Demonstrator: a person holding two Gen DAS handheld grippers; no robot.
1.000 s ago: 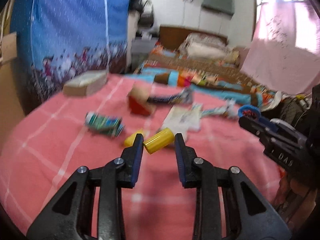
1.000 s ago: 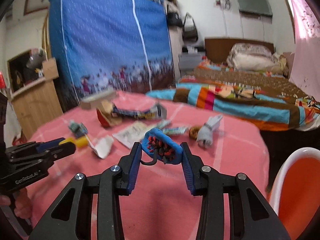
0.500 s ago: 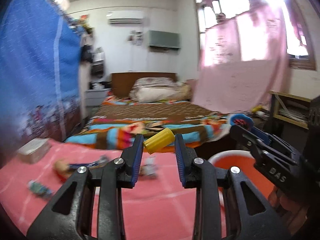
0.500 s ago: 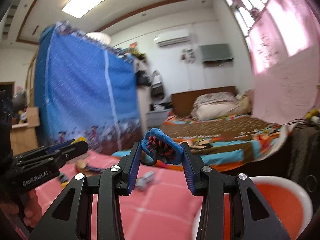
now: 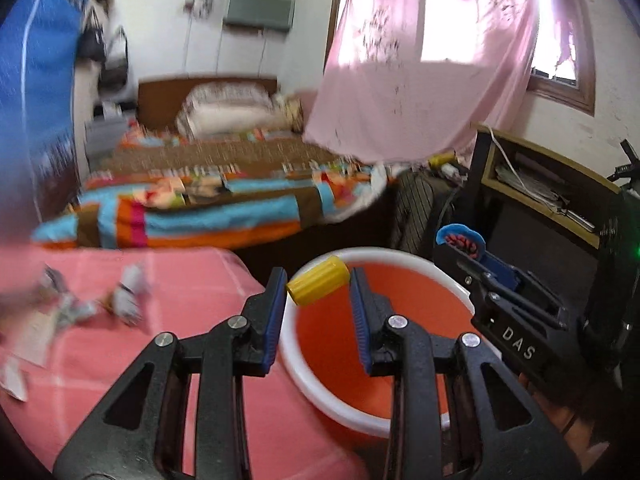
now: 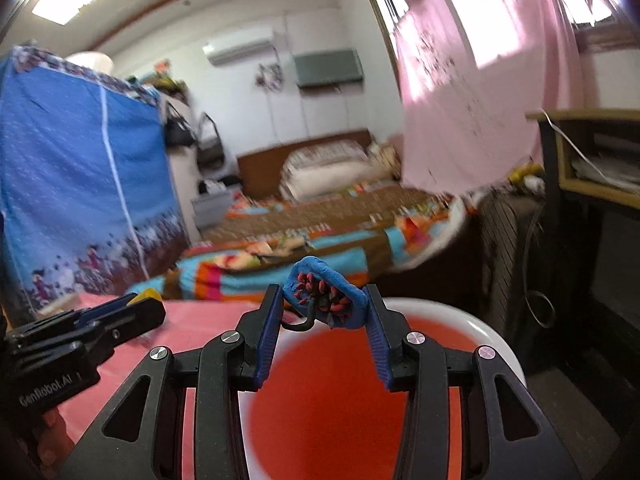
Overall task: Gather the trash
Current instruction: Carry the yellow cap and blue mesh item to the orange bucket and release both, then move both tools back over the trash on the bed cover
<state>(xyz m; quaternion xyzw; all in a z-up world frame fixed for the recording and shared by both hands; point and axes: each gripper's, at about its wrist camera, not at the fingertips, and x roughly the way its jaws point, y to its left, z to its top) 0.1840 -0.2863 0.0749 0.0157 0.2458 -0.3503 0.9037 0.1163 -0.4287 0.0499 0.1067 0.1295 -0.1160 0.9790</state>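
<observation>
A table under a pink checked cloth (image 5: 168, 360) fills the near left. On its far left part lie blurred scraps: a crumpled white wrapper (image 5: 130, 298), a flat paper piece (image 5: 28, 336) and other litter too smeared to tell. Just right of the table's edge stands an orange bin with a white rim (image 5: 384, 254).

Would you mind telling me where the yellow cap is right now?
In the left wrist view the yellow cap is clamped between the left tongs, held above the near rim of the orange bin, just past the pink tablecloth's edge.
</observation>
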